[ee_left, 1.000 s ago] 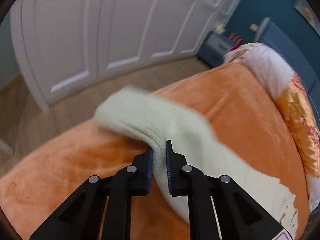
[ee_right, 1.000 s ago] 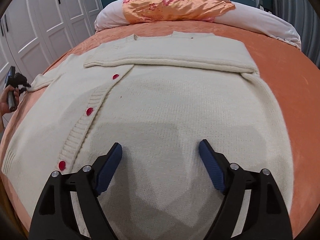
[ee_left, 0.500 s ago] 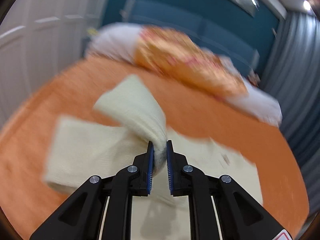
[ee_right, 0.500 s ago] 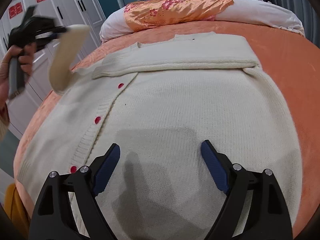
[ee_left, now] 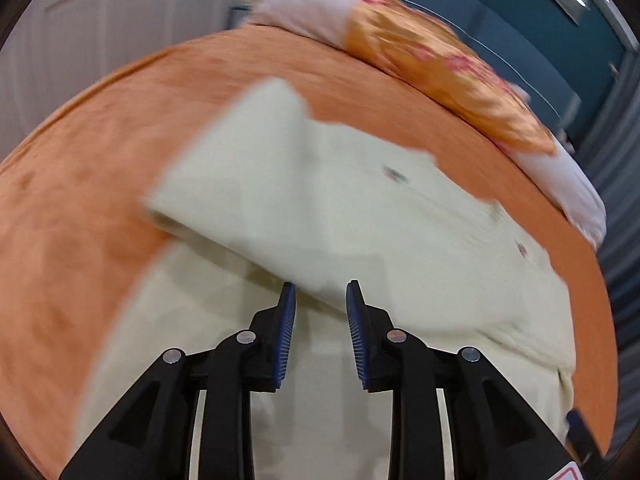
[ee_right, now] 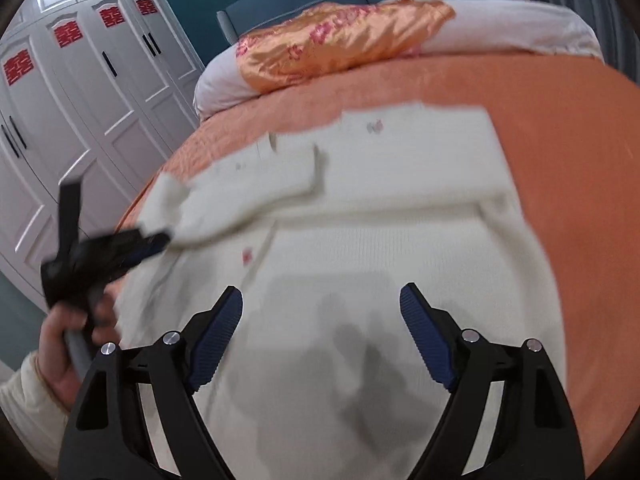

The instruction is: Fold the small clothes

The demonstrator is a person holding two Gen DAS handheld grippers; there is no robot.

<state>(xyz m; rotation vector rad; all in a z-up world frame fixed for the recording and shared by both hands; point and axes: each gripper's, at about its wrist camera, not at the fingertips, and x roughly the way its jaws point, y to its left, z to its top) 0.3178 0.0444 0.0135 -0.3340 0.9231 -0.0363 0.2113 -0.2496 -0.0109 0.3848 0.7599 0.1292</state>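
Observation:
A cream knit cardigan (ee_right: 380, 248) with red buttons lies spread on the orange bed (ee_right: 560, 120). Both sleeves are folded across its chest. The left sleeve (ee_left: 256, 200) lies just ahead of my left gripper (ee_left: 320, 300), whose jaws stand apart with nothing between them. In the right wrist view the left gripper (ee_right: 152, 244) sits at the sleeve's cuff end. My right gripper (ee_right: 320, 304) is wide open and empty, hovering over the cardigan's lower body (ee_left: 320, 400).
An orange floral pillow (ee_right: 340, 44) and white pillow (ee_right: 520, 24) lie at the head of the bed, against a blue headboard. White wardrobe doors (ee_right: 80, 100) stand along the left. The bed's edge drops off at the left.
My left gripper carried the left sleeve from the bed's edge over the cardigan's chest, then opened and let it go. The right gripper stayed open and rose slightly.

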